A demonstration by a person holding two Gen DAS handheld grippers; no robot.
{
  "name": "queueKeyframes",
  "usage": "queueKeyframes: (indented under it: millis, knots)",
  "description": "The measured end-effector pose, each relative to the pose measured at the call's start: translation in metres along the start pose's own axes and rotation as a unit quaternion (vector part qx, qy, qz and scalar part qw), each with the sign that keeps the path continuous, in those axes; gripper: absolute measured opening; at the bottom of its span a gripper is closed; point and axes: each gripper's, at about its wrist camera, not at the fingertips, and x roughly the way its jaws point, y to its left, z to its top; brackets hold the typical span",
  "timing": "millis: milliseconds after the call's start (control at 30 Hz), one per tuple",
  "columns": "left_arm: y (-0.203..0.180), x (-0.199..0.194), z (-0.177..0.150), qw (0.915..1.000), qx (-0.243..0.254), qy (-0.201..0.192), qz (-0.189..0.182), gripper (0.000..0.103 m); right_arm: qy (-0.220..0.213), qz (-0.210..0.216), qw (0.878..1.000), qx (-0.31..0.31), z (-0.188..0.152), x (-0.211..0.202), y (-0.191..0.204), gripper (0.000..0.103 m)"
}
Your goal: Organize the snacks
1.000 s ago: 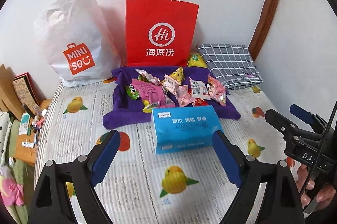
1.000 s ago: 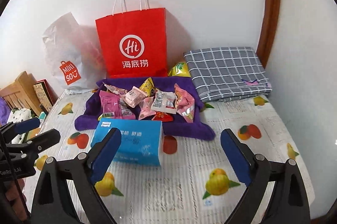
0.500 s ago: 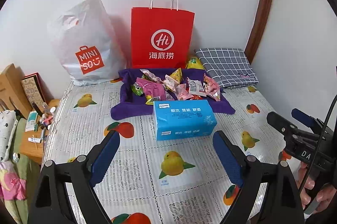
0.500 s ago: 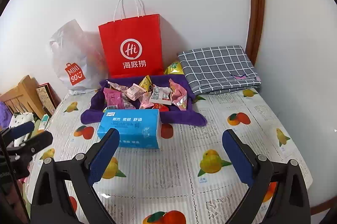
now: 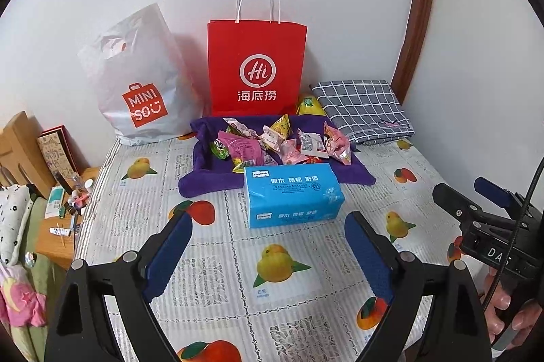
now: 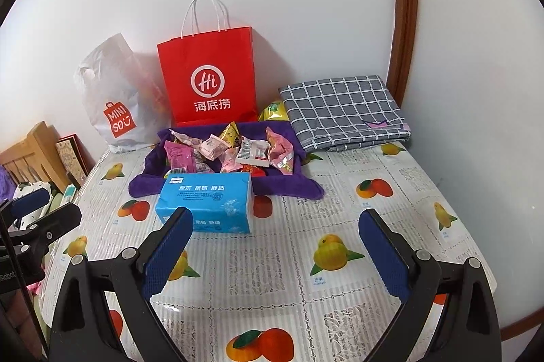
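Several wrapped snacks (image 5: 272, 144) (image 6: 231, 149) lie heaped on a purple cloth (image 5: 200, 182) (image 6: 289, 185) at the far side of a fruit-print table (image 5: 278, 294) (image 6: 272, 277). A blue tissue pack (image 5: 292, 195) (image 6: 207, 202) lies just in front of the cloth. My left gripper (image 5: 268, 250) hangs open above the table, short of the pack, with nothing between its fingers. My right gripper (image 6: 275, 246) is open too, to the right of the pack, and empty. Each gripper shows at the edge of the other's view.
A red paper bag (image 5: 256, 69) (image 6: 209, 80) and a white plastic bag (image 5: 136, 83) (image 6: 112, 100) stand against the wall. A folded checked cloth (image 5: 363, 110) (image 6: 343, 110) lies at the back right. A yellow packet (image 5: 309, 105) peeks beside the red bag. Clutter sits off the left edge.
Both grippers have drawn back from the snacks and the tissue pack, so more of the table shows in front. Both stay open and empty.
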Motion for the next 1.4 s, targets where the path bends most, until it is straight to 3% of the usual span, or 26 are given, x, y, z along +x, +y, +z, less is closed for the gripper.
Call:
queueKeyframes:
  millis: [1400]
  knots:
    - [-0.0046,0.0021,0.0010,1.0000,0.004,0.002,0.002,0.091,-0.005,0.001,1.000,0.002,-0.0019,-0.0087,-0.0028,0.097]
